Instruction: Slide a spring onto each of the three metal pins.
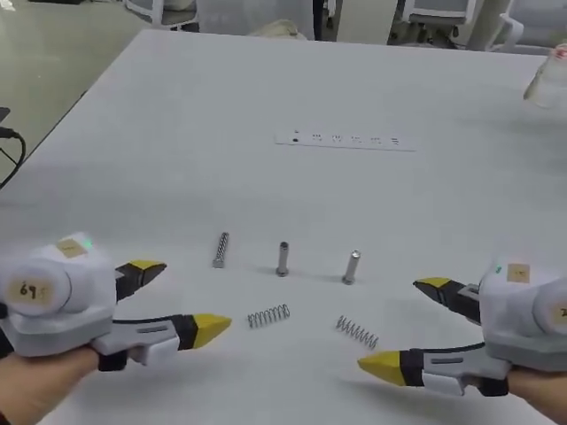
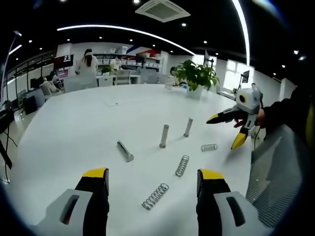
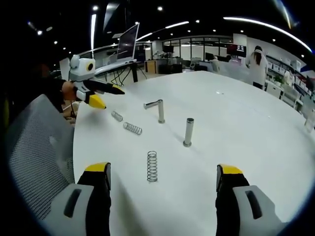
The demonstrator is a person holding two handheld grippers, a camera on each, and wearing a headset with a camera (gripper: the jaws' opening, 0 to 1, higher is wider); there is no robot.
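**Head view, L to R**
- L hand-held gripper (image 1: 177, 297): held low over near edge of bench (image 1: 266, 88), jaws wide apart, nothing btwn them.
- Spring 1 (image 2: 155, 195): in L gripper view, flat on bench just ahead of the gap btwn that gripper's jaws.
- Pin 1 (image 1: 221, 250): lying on its side.
- Pin 2 (image 1: 283, 258) & pin 3 (image 1: 351, 267): upright, bare, in a row w/ pin 1.
- Spring 2 (image 1: 268, 315) & spring 3 (image 1: 357, 331): flat on bench, nearer the person than the pins, btwn the two grippers, touching neither.
- R hand-held gripper (image 1: 407, 323): jaws wide apart, empty, tips pointing toward spring 3
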